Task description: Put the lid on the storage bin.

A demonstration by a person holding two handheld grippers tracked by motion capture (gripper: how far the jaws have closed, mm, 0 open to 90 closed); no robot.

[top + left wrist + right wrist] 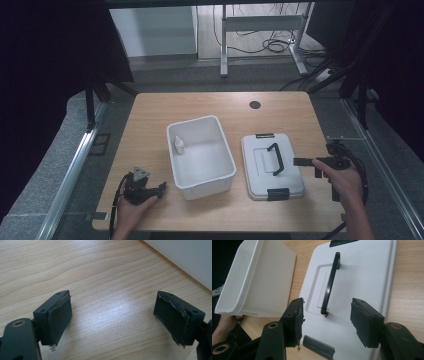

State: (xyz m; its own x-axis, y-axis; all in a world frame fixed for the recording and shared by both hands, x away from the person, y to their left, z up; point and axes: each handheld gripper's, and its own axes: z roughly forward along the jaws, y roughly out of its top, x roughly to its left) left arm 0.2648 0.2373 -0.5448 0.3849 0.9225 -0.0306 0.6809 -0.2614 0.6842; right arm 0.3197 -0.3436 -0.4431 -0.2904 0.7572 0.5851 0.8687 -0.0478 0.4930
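Two grippers, near table edge: left gripper (161,188) jaws spread, empty, over wood grain; right gripper (325,321) jaws spread above one flat white lid (272,167), with a black handle (330,285) and two black latches. Farther: one white rectangular bin (201,156) containing one small white bottle (179,145).

A laboratory-style recording bay: a light wood surface (150,125) with a cable grommet (255,104) near its far edge stands on grey carpet, hemmed in by black curtains (45,65) and dark metal rig struts (91,107). Beyond the far edge, loose cables (272,46) lie on the floor under a grey metal-framed desk (260,22).
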